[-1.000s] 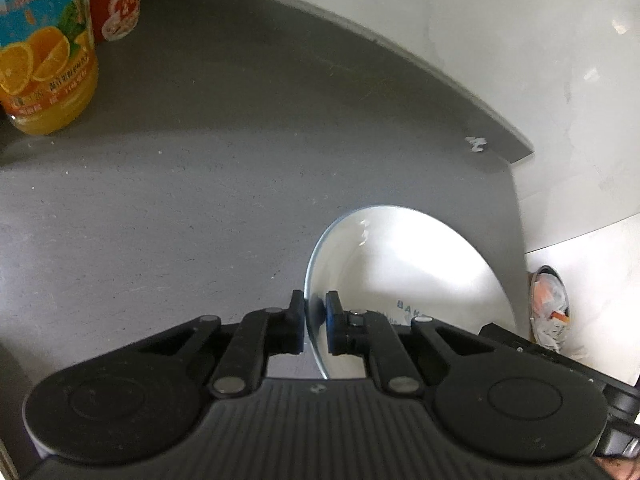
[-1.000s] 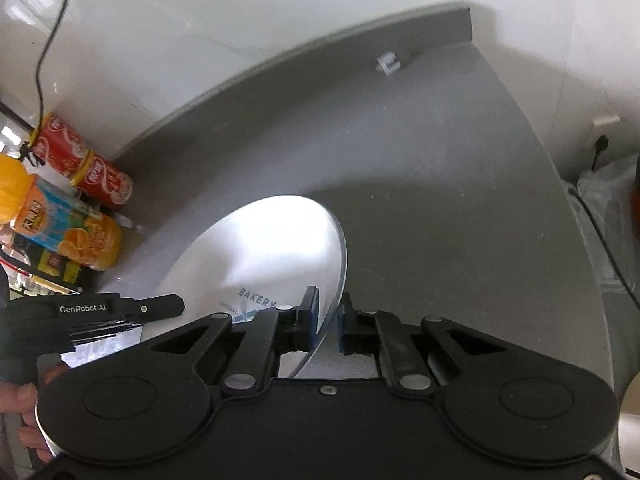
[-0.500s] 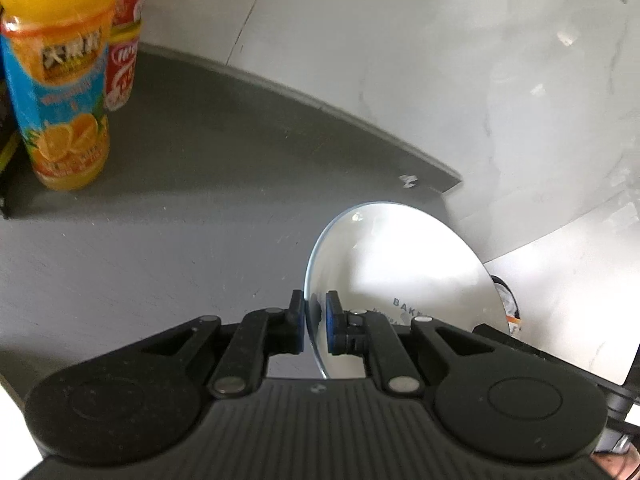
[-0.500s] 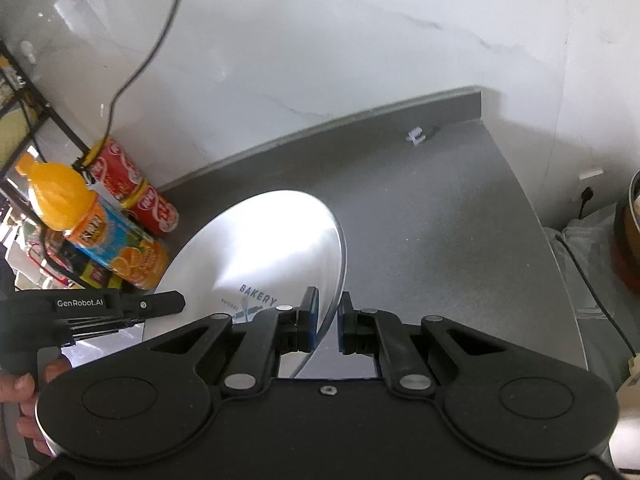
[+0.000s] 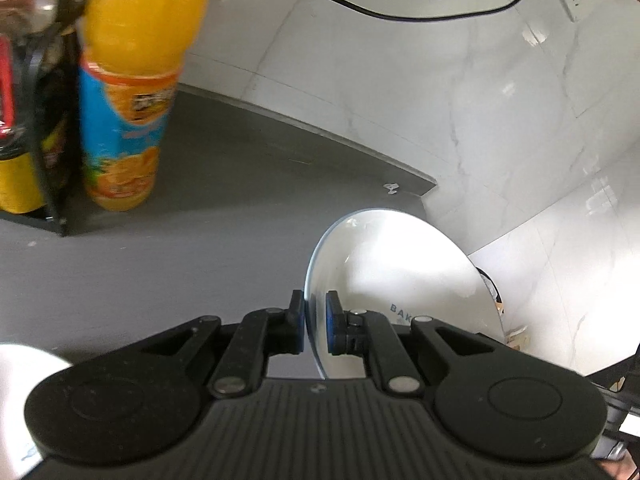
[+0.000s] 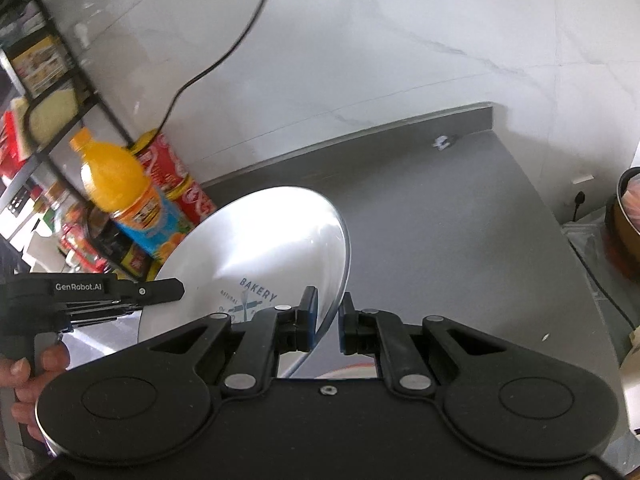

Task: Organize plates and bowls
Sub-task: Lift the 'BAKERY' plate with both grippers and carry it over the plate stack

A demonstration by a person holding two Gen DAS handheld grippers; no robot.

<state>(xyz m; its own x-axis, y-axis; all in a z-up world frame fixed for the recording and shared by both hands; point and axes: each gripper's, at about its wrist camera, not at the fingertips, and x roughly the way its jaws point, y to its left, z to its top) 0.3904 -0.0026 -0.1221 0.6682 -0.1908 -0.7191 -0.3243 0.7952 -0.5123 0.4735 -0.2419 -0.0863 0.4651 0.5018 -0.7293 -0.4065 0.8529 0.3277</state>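
Observation:
A white plate (image 5: 400, 272) printed with "BAKERY" is held off the grey countertop (image 5: 224, 216) by two opposite edges. My left gripper (image 5: 315, 328) is shut on its left rim, which stands nearly edge-on between the blue pads. In the right wrist view the same plate (image 6: 260, 248) tilts up to the left, and my right gripper (image 6: 328, 320) is shut on its right rim. The left gripper's black body (image 6: 92, 296) shows at the far left there, held by a hand (image 6: 24, 376).
An orange juice bottle (image 5: 128, 92) and red cans (image 6: 176, 176) stand by a black wire rack (image 5: 40, 120) on the left. A black cable (image 5: 360, 4) runs along the marble wall. A metal pot (image 6: 624, 220) sits off the counter's right end. Something white (image 5: 20, 380) lies at the left gripper's lower left.
Both grippers have risen with the plate still held between them, and the views have tipped up to show more wall. The juice bottle now looms closer in the left wrist view.

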